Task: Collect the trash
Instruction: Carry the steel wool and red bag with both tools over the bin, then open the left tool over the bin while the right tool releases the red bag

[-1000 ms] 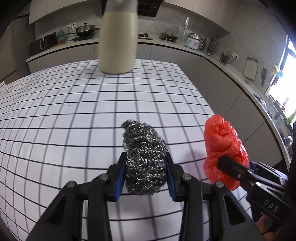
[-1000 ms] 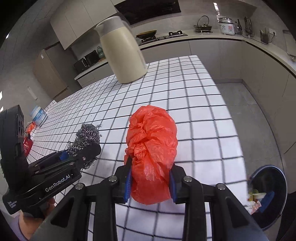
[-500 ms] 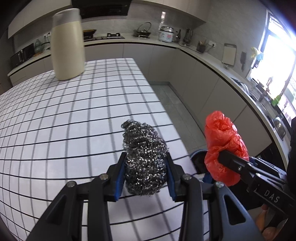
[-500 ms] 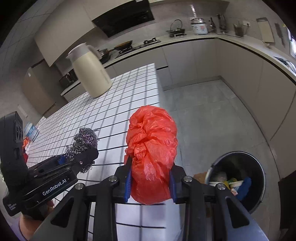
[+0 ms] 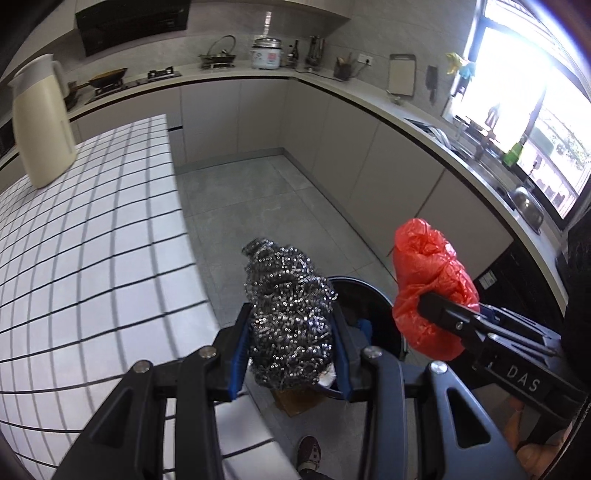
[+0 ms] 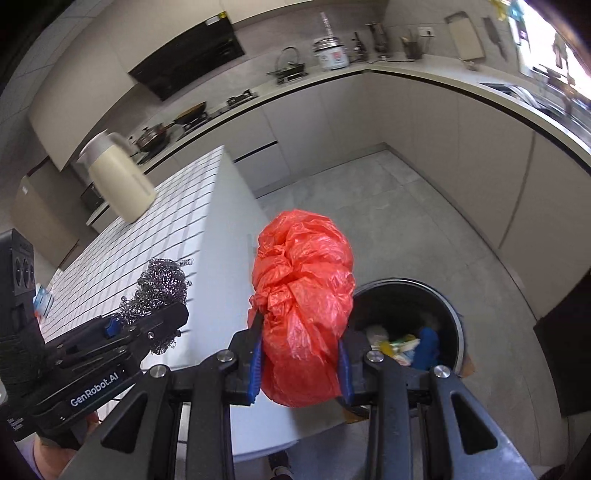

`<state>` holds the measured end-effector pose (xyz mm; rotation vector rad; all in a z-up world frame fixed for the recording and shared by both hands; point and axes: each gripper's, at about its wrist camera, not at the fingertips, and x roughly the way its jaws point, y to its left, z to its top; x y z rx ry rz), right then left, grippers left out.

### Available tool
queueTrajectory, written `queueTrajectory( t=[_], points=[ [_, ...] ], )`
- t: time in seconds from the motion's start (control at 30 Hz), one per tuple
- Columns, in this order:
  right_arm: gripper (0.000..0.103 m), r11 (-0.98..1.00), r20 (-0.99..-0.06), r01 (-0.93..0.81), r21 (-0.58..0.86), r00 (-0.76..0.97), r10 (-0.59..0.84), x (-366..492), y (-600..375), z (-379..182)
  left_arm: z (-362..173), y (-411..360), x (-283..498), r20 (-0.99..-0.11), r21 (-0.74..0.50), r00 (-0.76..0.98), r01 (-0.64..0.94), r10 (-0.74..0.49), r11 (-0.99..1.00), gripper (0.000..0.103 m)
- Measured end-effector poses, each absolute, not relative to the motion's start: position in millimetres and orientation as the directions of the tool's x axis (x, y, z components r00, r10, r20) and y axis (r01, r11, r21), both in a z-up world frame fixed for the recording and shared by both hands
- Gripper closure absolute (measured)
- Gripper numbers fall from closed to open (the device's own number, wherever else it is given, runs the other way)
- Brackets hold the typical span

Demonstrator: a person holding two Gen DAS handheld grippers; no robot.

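Both grippers clamp crinkly red bag (image 6: 301, 317), wiry scourer (image 5: 290, 325).

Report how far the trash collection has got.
Done: both pieces are picked up, and the bin on the floor already holds other rubbish. In hand: the left gripper clamps the steel wool; the right gripper clamps the red plastic bag. Left: dropping both into the bin.

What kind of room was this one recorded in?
A home kitchen, most likely: a stove under a range hood, a rice cooker on the L-shaped counter, and a sink below the window.
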<state>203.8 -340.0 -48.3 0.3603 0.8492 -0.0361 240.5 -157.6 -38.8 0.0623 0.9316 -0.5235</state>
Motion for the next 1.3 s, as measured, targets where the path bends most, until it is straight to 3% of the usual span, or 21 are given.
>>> queueTrajectory(
  t=[0.6, 1.13, 1.3],
  points=[
    [0.068, 0.917, -0.783, 0.268, 0.296, 0.618, 0.072, 166, -433, -88, -82, -234, 226, -0.826, -0.172, 0.408, 0.476, -0.390, 0.863, 0.063],
    [0.068, 0.930, -0.832, 0.229, 0.287, 0.540, 0.124, 211, -457, -150, -135, -260, 242, -0.875, -0.148, 0.364, 0.426, -0.319, 0.893, 0.062],
    [0.066, 0.933, -0.840, 0.209, 0.292, 0.523, 0.145, 234, -463, -171, -149, -265, 251, -0.885, -0.148, 0.355, 0.399, -0.301, 0.905, 0.057]
  ],
)
